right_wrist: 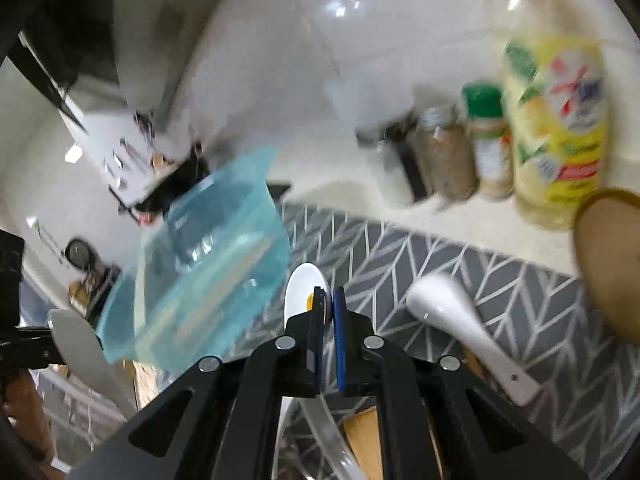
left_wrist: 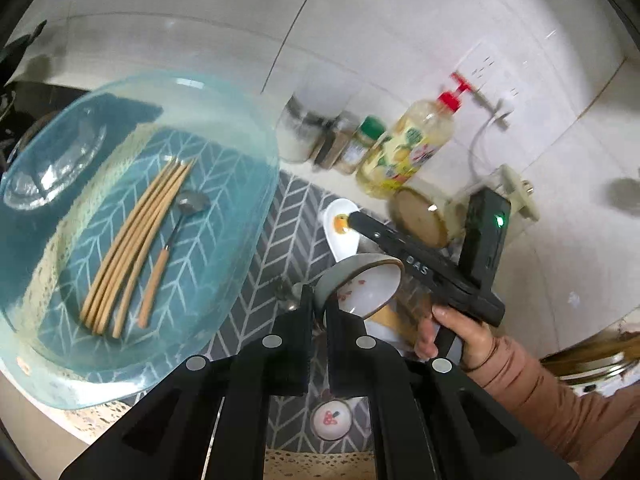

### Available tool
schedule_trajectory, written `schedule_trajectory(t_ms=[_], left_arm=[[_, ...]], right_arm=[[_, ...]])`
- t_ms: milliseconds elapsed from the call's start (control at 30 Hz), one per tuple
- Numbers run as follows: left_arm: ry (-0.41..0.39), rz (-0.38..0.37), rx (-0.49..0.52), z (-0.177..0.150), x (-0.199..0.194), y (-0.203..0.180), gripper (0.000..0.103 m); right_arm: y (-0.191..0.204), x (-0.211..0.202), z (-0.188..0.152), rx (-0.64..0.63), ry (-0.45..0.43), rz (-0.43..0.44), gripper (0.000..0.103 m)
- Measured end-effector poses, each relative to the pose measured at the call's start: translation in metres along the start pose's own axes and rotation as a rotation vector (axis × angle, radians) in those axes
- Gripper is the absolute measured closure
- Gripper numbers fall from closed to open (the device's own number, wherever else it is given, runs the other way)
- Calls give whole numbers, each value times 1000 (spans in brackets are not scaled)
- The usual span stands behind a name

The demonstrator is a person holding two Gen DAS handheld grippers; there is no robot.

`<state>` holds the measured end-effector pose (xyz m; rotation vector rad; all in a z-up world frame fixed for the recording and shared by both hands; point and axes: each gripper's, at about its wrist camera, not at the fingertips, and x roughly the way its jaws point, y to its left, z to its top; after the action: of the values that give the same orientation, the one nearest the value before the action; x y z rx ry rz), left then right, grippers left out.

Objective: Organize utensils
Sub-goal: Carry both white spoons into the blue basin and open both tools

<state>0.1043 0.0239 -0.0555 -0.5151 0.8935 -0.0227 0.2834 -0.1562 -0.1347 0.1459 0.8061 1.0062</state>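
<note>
Bowl [left_wrist: 360, 284] in left gripper [left_wrist: 318, 300] — spoon [right_wrist: 306, 292] in right gripper [right_wrist: 329, 300].

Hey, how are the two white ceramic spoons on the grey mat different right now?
The spoon with the yellow design sits between the tips of the right hand-held gripper; the plain white spoon lies untouched on the patterned mat. One has a yellow mark in its bowl, the other none. Both are white ceramic.

Only legible txt: "DAS" on the right gripper [left_wrist: 352, 218].
</note>
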Motion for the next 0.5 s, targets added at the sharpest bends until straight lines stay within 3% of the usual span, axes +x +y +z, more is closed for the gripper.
schedule_trajectory(t_ms=[267,400,500], left_arm=[[-94,-98,23,44,-63,11,97],[-120,-91,89,79,-102,37,97],[-92,-69,162,100,-121,65,97]], right_arm=[[51,-44,49,-45,-145,-58,98],[96,-49,74,-45,-209,-49,98],[127,-30,78,-13,-226,-62,98]])
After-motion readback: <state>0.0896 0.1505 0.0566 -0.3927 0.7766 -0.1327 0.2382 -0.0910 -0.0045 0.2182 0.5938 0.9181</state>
